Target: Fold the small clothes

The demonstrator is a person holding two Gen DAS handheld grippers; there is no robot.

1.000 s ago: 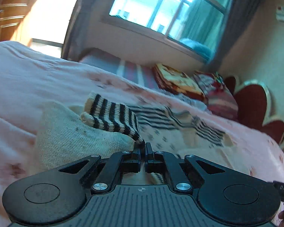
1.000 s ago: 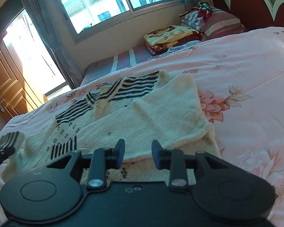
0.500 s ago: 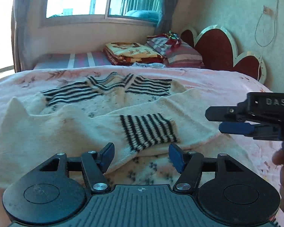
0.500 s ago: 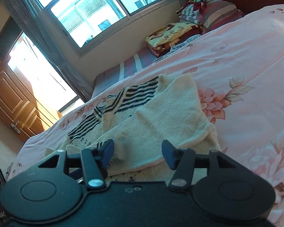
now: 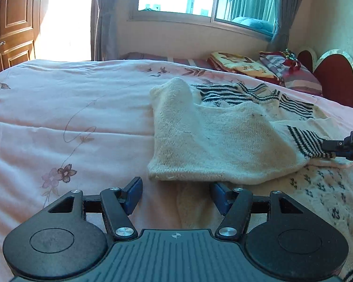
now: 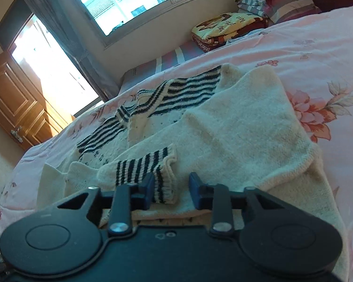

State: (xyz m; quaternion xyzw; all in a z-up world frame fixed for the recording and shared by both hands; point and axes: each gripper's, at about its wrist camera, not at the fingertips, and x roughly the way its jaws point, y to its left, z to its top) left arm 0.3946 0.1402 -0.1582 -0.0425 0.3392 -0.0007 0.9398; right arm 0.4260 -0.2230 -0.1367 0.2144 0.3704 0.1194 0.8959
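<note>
Item: cream knit sweater (image 5: pixel 211 145) lying on bed (image 5: pixel 70 117) | Handling: judged soft, light, limp; grip at striped cuff (image 6: pixel 141 166) | left gripper (image 5: pixel 175 195): jaws just opened, apart, empty | right gripper (image 6: pixel 170 188): jaws just closing, still apart, cuff between

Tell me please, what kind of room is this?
Most likely a home bedroom: a bed with a pink floral cover, a red scalloped headboard, folded blankets under the window, and a wooden door.
</note>
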